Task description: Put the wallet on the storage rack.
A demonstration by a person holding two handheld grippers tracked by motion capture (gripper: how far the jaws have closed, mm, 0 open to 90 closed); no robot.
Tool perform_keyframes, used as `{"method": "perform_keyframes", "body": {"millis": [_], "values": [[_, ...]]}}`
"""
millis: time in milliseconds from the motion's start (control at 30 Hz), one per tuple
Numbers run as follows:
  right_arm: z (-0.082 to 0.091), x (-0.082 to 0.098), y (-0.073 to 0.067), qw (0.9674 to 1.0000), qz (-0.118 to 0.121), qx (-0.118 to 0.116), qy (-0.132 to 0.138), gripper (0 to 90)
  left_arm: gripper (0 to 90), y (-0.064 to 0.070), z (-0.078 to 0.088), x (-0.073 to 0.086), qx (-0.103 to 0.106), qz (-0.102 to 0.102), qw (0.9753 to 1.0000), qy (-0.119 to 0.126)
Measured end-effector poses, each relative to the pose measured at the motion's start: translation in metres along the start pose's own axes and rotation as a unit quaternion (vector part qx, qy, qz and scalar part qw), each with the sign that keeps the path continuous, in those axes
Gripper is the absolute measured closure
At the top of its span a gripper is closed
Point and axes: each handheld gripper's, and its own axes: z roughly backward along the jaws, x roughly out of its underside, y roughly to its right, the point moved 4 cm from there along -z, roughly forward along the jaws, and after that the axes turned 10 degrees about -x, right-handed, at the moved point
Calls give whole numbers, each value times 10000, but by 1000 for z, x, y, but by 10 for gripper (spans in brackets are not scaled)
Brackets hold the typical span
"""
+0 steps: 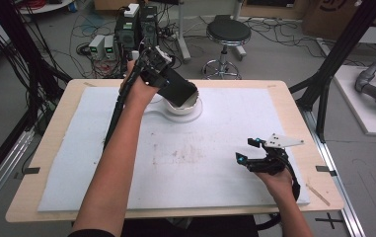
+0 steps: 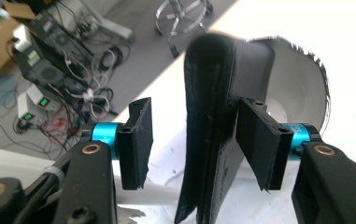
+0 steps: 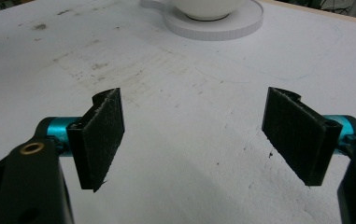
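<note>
High view: upper centre of the frame, the left hand-held gripper (image 1: 173, 89) hangs over a white bowl (image 1: 191, 104) on its round white base (image 1: 195, 114), a black wallet (image 1: 176, 87) tilted down into the bowl's mouth. Lower right, the right hand-held gripper (image 1: 247, 150) rests above the white mat (image 1: 77, 148) that covers the counter (image 1: 52, 113), well apart from the bowl. A stool (image 1: 228, 32) stands on the floor beyond, at the top of the frame.

Left gripper view: the wallet (image 2: 213, 126) stands on edge in the middle of the frame, between the jaws. The right pad (image 2: 257, 142) lies against it; the left pad (image 2: 136, 142) stands clear, with a gap. The jaws are about half open and no longer clamp the wallet, whose far end is over the bowl (image 2: 302, 79).

Right gripper view: the jaws stand wide apart and hold nothing, above bare mat (image 3: 189, 140). The bowl (image 3: 208, 8) and base (image 3: 222, 25) sit at the top edge.

By the look of it, the drop into the bowl is nearly made: the grip is off and the wallet only has to settle, then the left hand-held gripper can draw away.
</note>
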Motion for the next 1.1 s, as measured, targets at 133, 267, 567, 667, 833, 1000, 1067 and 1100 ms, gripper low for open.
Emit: {"method": "perform_keyframes", "body": {"millis": [133,267,567,667,833,1000,1067,1100], "values": [[0,0,0,10000,5,16,-3,218,478,0,2,-3,-234,-78,9996,157],[1,1,1,10000,-6,28,37,219,478,-3,3,-3,-344,3,9992,223],[2,1,3,10000,-39,8,49,219,501,-13,4,2,-608,121,9977,287],[2,1,3,10000,-36,3,56,219,543,-12,-1,3,-742,95,9969,250],[1,1,3,10000,-20,3,58,219,585,-7,-12,3,-886,0,9959,188],[2,1,2,10000,-45,-2,66,219,570,-4,-16,5,-823,23,9965,142],[3,1,2,10000,-32,-9,81,218,527,-6,-14,6,-776,60,9968,183],[3,2,3,10000,-40,-5,77,219,506,-6,-12,6,-728,129,9971,204]]}}
